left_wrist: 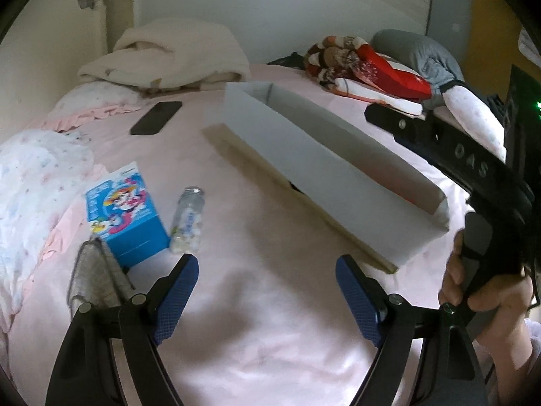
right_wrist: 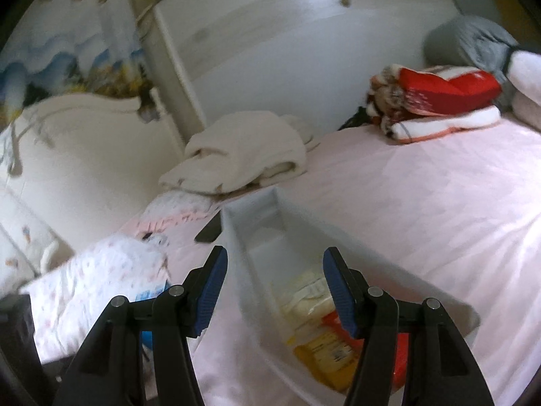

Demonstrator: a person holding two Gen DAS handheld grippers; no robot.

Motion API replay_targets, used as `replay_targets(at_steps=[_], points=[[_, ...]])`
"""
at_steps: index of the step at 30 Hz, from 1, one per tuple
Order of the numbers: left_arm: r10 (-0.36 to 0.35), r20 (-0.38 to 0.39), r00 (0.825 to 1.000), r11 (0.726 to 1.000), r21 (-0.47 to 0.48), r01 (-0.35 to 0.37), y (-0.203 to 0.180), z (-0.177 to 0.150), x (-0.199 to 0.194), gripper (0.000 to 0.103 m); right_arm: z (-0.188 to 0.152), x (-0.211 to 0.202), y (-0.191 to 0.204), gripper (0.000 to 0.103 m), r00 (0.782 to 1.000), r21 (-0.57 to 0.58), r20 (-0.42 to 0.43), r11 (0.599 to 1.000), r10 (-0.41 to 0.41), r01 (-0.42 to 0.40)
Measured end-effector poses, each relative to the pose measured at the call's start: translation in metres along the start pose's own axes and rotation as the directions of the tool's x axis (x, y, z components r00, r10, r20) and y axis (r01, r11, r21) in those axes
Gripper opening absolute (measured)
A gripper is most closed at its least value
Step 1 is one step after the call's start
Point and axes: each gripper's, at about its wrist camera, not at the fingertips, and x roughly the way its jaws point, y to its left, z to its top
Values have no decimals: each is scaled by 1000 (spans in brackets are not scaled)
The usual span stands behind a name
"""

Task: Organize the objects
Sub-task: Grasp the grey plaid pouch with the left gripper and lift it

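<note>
1. Left gripper [left_wrist: 267,291] spread, empty. Right gripper [right_wrist: 275,291] spread, empty, over the white tray [right_wrist: 236,237].
2. Clear bottle [left_wrist: 187,220] lies ahead-left of the left gripper, beside the blue box [left_wrist: 126,216]; long axis runs away from the fingers (left hand nearer).

Matt white box [left_wrist: 338,169] on smooth pink cloth sheet [left_wrist: 253,287].

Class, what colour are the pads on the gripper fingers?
Dark blue pads, clearest in the left wrist view.
</note>
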Motion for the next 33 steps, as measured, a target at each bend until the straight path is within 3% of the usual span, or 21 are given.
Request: replay_targets(at_steps=[2, 6, 12, 16, 25, 30, 33], points=[[13, 4, 1000, 1000, -5, -13, 6, -1, -2, 83, -5, 3, 11, 60, 1000, -16, -24, 1000, 19, -19], [20, 26, 999, 1000, -13, -20, 19, -5, -7, 83, -19, 11, 26, 60, 985, 52, -88, 988, 151, -147], [76, 73, 994, 997, -36, -74, 48, -9, -22, 83, -44, 39, 47, 60, 934, 136, -233, 960, 271, -244], [133, 62, 989, 990, -57, -130, 73, -12, -29, 83, -52, 44, 68, 60, 910, 90, -271, 949, 315, -302], [195, -48, 980, 974, -106, -199, 127, -24, -7, 83, -59, 40, 99, 60, 909, -111, -315, 940, 275, -323], [237, -156, 959, 970, -12, -242, 137, -36, 37, 86, -62, 41, 101, 60, 904, -130, -335, 938, 264, -322], [154, -198, 968, 985, -40, -165, 146, -48, 61, 80, -64, 41, 100, 60, 900, -131, -347, 937, 263, -324]])
